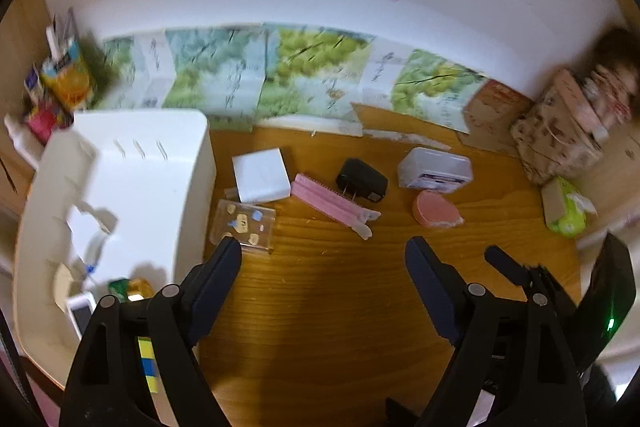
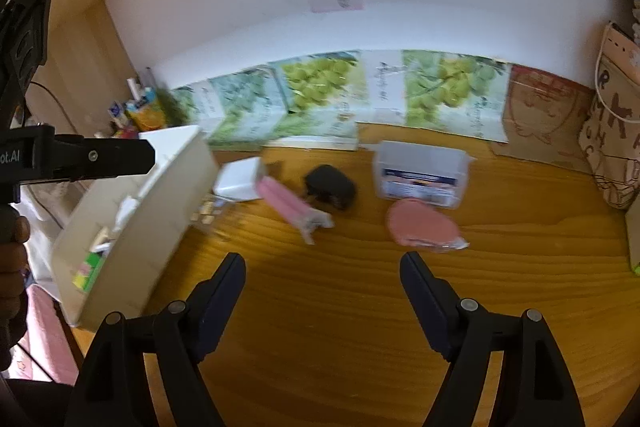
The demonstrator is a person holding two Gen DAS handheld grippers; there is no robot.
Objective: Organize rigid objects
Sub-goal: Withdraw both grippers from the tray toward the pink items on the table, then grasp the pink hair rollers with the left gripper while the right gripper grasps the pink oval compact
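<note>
Nearest, both the left tongs (image 1: pixel 322 259) and right tongs (image 2: pixel 322 273) stand wide open and empty above bare bench (image 1: pixel 340 307). Beyond lie the pink comb (image 1: pixel 328 201), black charger (image 1: pixel 362 180) and round pink case (image 2: pixel 420 225), with the white organizer bin (image 1: pixel 140 187) at left. Best to descend squarely over one item, centring it before closing.

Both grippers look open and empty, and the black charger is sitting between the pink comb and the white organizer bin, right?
Not quite. In the left wrist view the black charger lies between the pink comb and the clear plastic box, not the white organizer bin. The left gripper and right gripper are open and empty.
</note>
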